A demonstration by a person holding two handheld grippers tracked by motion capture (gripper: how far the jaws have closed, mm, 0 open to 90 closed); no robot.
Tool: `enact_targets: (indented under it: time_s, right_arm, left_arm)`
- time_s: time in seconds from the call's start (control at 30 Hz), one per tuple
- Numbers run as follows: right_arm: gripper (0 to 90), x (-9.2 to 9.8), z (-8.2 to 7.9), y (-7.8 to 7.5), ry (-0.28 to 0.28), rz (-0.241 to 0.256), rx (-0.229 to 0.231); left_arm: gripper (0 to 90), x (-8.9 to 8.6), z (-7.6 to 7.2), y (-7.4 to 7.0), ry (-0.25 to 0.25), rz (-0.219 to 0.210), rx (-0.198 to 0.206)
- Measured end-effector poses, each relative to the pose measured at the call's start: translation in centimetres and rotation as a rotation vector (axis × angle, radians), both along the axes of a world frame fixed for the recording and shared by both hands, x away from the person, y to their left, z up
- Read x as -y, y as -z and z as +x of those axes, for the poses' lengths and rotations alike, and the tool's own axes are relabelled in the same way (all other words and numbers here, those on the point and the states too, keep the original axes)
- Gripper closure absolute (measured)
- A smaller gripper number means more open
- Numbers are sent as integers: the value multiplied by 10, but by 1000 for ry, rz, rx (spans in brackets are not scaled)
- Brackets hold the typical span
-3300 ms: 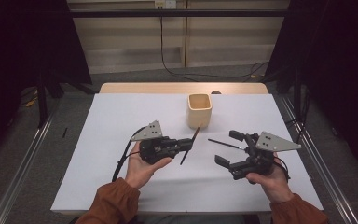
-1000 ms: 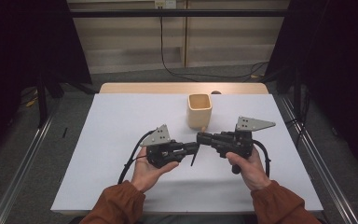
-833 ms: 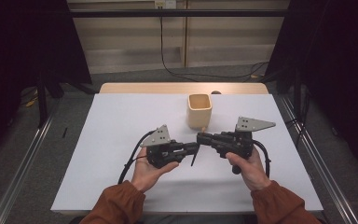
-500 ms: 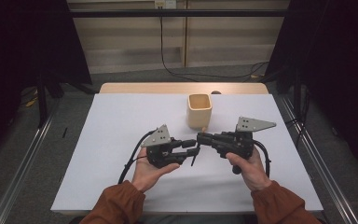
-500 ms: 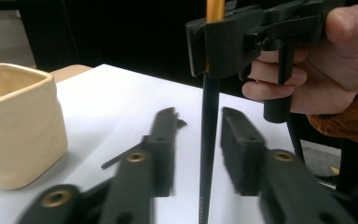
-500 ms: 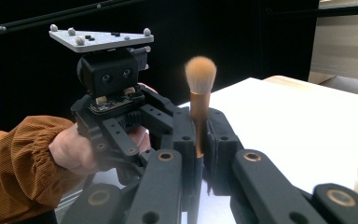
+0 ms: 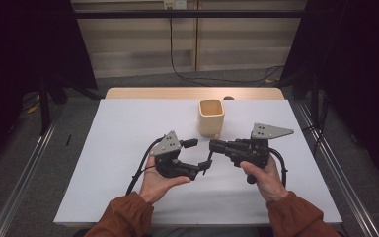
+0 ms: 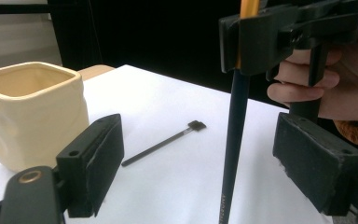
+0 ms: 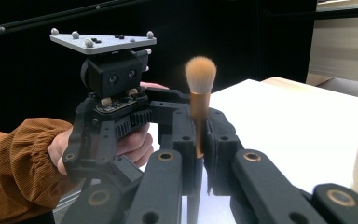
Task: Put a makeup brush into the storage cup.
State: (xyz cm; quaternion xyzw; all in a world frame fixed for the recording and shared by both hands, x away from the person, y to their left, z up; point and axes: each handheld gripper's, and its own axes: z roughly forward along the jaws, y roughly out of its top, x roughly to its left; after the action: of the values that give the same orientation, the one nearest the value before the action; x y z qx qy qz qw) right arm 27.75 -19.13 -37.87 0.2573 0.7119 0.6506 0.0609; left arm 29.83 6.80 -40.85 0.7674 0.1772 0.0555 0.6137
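Handover step: right tongs (image 9: pixel 198 163) pinch the brush (image 9: pixel 199 93); left tongs (image 8: pixel 214 163) spread around its handle. Next: carry right to cup (image 7: pixel 211 117).

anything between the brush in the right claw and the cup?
Nothing visible. The right claw is shut on the brush; the cup stands just beyond, mouth open. The open left claw flanks the handle, not the path.

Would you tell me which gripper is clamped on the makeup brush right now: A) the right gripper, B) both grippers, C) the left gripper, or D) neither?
A: the right gripper has its jaws shut on the makeup brush at the gold ferrule, while the left gripper stands open around the handle.
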Motion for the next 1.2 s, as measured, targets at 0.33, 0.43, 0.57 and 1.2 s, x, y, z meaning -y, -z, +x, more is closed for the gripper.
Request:
enact_targets:
  time_s: [0.33, 0.43, 0.57, 1.2]
  right_arm:
    - [844, 2, 0, -1, 4, 2, 6]
    - [844, 4, -1, -1, 8, 1, 7]
    - [844, 5, -1, -2, 9, -2, 10]
    - [844, 16, -1, -4, 36, -11, 16]
  left_arm:
    - [24, -4, 0, -4, -23, -9, -14]
    - [20, -7, 0, -5, -54, 12, -18]
    - [20, -11, -1, -6, -75, 47, 6]
    - [20, -52, -3, -4, -151, 5, 1]
